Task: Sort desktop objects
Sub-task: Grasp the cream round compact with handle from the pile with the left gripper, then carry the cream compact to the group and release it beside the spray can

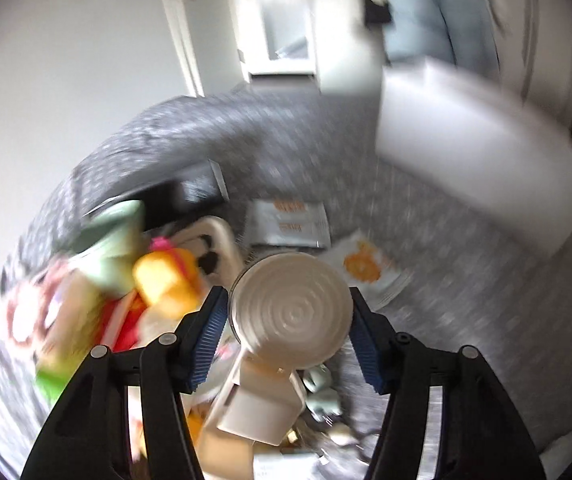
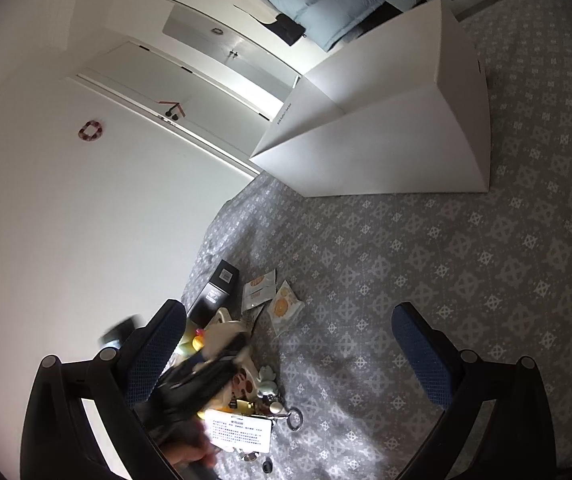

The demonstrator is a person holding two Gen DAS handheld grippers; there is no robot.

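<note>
My left gripper (image 1: 286, 336) is shut on a round beige ribbed head (image 1: 292, 312) that sits on a boxy beige base (image 1: 257, 404); a blue pad rests against each side of the head. It stays sharp while the background is smeared. Left of it lies a blurred pile with a yellow toy (image 1: 165, 280) and a green item (image 1: 113, 240). In the right wrist view my right gripper (image 2: 290, 312) stands wide open over the patterned grey cloth (image 2: 446, 280) with nothing between its fingers. The left gripper shows there as a dark blur (image 2: 197, 380) over the pile.
A large white open carton (image 2: 386, 140) stands at the back of the cloth. A black box (image 2: 217, 288), grey snack packets (image 2: 259, 288) and an orange-printed packet (image 2: 283, 306) lie beyond the pile. A key ring (image 2: 292, 416) and a white printed card (image 2: 241, 432) lie nearer.
</note>
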